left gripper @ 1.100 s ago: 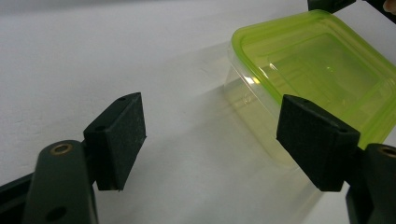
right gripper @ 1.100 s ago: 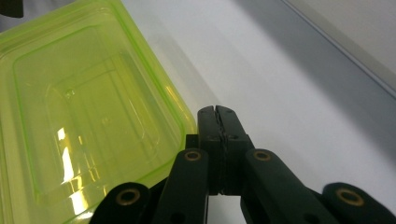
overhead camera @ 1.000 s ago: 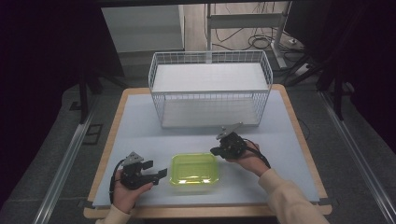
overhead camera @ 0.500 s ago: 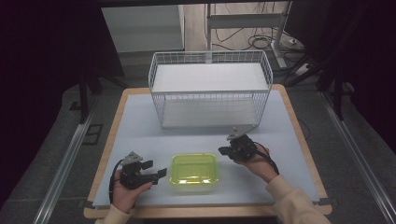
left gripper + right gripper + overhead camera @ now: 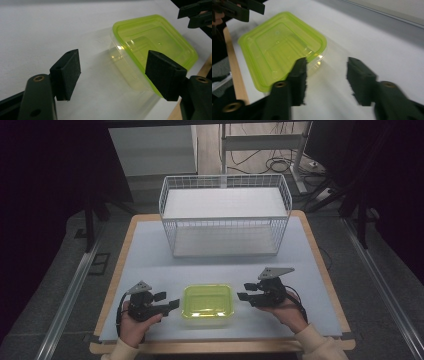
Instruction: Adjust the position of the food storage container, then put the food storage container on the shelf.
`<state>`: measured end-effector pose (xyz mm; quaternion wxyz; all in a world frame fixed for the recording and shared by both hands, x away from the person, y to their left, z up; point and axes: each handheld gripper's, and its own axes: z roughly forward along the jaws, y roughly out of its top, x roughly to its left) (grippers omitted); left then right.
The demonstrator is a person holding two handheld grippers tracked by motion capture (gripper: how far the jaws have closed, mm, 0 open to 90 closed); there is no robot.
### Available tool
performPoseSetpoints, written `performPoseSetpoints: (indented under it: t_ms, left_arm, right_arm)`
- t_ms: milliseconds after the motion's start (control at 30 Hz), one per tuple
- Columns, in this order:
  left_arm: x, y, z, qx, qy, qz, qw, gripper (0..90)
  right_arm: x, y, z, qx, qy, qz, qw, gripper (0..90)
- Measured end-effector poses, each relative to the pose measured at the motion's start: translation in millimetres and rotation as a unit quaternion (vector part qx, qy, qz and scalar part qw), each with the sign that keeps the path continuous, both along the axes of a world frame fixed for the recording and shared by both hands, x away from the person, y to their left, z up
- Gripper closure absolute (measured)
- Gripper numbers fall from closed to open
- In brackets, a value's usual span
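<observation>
Along our left gripper, its jaws standing wide apart, we see the clear container with the yellow-green lid just ahead on the white tabletop, its near corner beside our right-hand jaw, and the other gripper beyond it.

Your lidded green plastic container sits near the table's front edge, midway along it. The white wire basket stands behind it at the back edge. Your left gripper flanks the container's left side, your right gripper its right.
</observation>
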<state>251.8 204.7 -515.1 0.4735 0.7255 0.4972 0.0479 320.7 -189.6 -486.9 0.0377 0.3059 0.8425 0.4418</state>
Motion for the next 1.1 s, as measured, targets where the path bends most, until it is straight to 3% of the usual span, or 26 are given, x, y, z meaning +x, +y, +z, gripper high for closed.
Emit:
performPoseSetpoints:
  t_ms: [333, 500, 633, 733, 1100]
  left_arm:
    - [1.3, -2.9, 1.9, -0.019, 0.027, -0.023, 0.9992, 27.9]
    - [3.8, -5.6, 3.5, -0.029, 0.040, -0.030, 0.9983, 28.8]
    - [4.8, -8.7, 2.5, -0.029, 0.053, -0.033, 0.9976, 29.2]
    - [5.2, -8.2, 2.5, -0.038, 0.060, -0.037, 0.9968, 29.9]
    - [12.3, -6.5, -2.8, -0.093, 0.101, -0.050, 0.9892, 38.0]
  right_arm:
    - [-12.4, -4.6, -2.9, 0.029, 0.019, -0.015, 0.9993, 28.4]
    - [-16.1, -7.0, -6.6, 0.068, 0.068, -0.013, 0.9953, 30.6]
    - [-19.8, -4.0, -7.8, 0.058, 0.068, -0.019, 0.9958, 32.9]
    - [-19.6, -1.0, -11.5, 0.069, 0.090, -0.025, 0.9932, 34.6]
    - [-13.2, 5.0, -21.0, 0.099, 0.157, -0.042, 0.9817, 43.3]
